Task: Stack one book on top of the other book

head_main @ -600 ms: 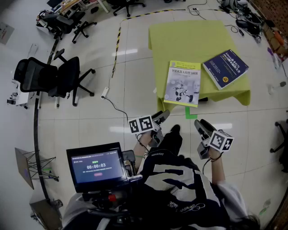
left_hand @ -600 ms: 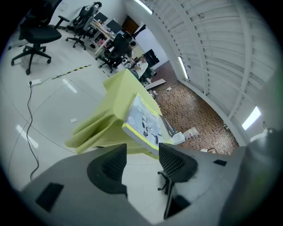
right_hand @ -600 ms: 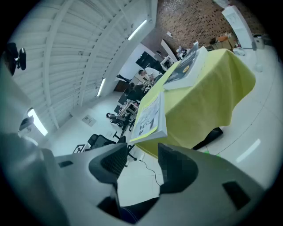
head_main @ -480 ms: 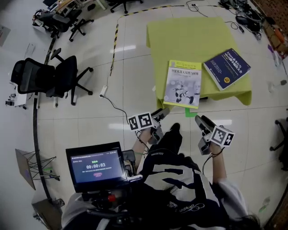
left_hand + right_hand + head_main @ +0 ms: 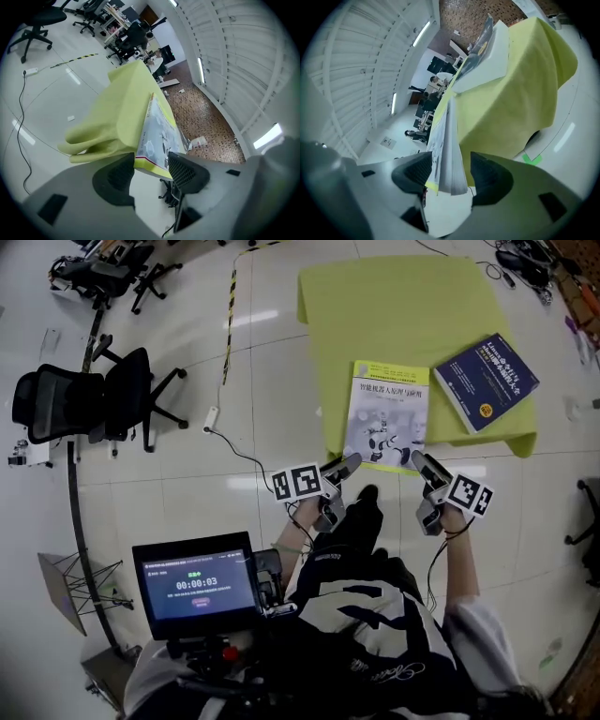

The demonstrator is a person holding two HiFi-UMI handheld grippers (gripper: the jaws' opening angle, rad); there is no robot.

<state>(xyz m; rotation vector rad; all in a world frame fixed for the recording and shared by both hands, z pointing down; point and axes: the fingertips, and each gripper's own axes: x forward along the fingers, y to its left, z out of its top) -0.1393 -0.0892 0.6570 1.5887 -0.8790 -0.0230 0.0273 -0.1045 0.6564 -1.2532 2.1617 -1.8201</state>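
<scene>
A white-and-yellow book [image 5: 386, 418] lies on the table under a yellow-green cloth [image 5: 394, 306], its near edge sticking out past the table's front edge. A dark blue book [image 5: 487, 381] lies to its right, apart from it. My left gripper [image 5: 345, 466] is at the white book's near left corner and my right gripper [image 5: 418, 462] at its near right corner. In the left gripper view the book's corner [image 5: 157, 136] sits between the open jaws of the left gripper [image 5: 152, 171]. In the right gripper view the book's page edge [image 5: 449, 154] stands between the open jaws of the right gripper [image 5: 450, 176], with a gap on one side.
Black office chairs [image 5: 84, 404] stand on the tiled floor at the left. A power strip [image 5: 212, 418] with its cable lies near the table's left side, and striped floor tape [image 5: 229, 306] runs beyond it. A small screen [image 5: 195, 585] sits at my lower left. Green tape [image 5: 533, 158] marks the floor.
Both grippers have moved forward from in front of the table up to the white book's near edge, so its two near corners now lie between their jaws.
</scene>
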